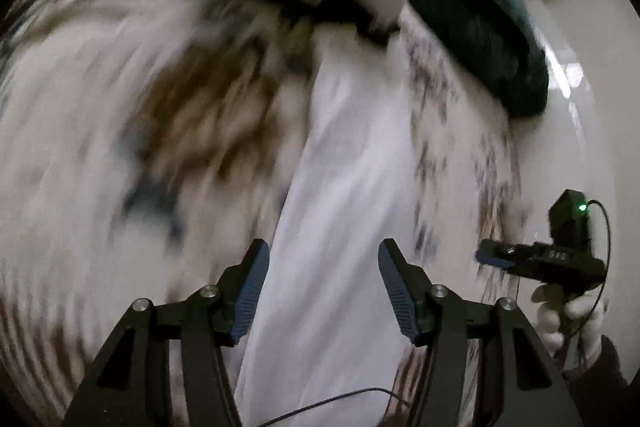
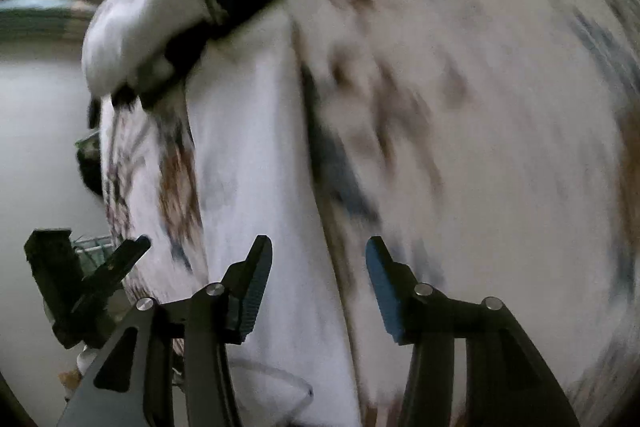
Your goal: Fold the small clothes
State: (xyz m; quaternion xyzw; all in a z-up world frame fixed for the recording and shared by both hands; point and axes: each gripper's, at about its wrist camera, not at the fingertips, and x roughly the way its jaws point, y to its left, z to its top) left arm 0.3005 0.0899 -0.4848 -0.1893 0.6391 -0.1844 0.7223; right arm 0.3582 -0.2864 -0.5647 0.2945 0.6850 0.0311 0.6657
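- Left tongs (image 1: 322, 291): spread wide, gripping nothing.
- Right tongs (image 2: 318, 287): spread wide, gripping nothing.
- White printed garment (image 1: 340, 167), motion-blurred, fills both views ahead of the tongs.
- Glossy pale tabletop (image 1: 576, 155) beside it; reflected light visible.

Both wrist views face the same blurred garment (image 1: 340, 167), seemingly close.
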